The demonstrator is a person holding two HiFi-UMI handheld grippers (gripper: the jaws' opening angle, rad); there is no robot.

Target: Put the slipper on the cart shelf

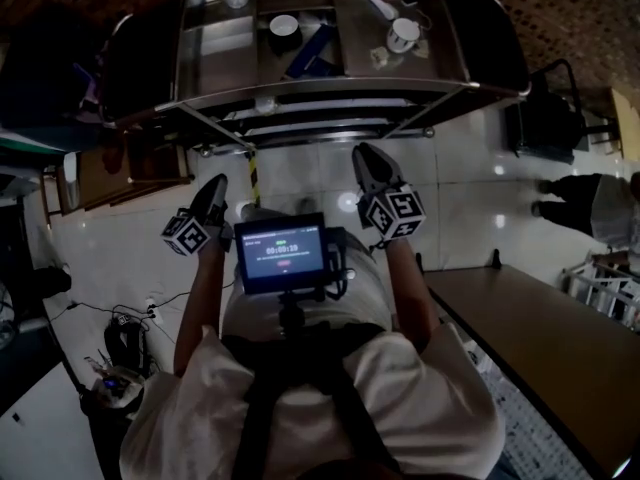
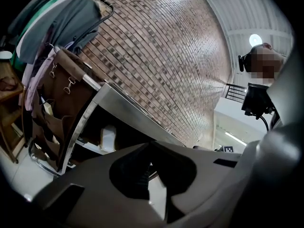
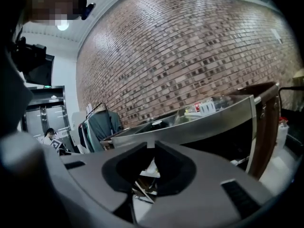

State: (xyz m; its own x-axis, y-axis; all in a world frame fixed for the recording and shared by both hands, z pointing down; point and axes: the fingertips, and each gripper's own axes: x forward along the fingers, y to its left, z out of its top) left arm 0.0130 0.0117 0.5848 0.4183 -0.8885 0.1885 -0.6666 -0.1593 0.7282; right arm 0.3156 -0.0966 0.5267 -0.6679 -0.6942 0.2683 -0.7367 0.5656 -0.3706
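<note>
Over on the left, the left gripper (image 1: 217,182) hangs in front of the cart (image 1: 330,90), jaws pressed together with nothing between them. Look past its tips in the left gripper view: under the steel top, on the lower shelf (image 2: 90,147), sits the slipper (image 2: 108,137), as best I can tell. It's a pale, whitish, soft-edged shape, too blurred to show sole or strap. It lies beyond the closed tips and off to their left, well apart from them, no contact at all. On the cart's top, towards the right, a white mug (image 1: 403,34) stands upright. Across to the right now: the right gripper (image 1: 362,152) sits nearer the cart's front rail than its partner, jaws together as well and empty, with the shelf ahead of it.
</note>
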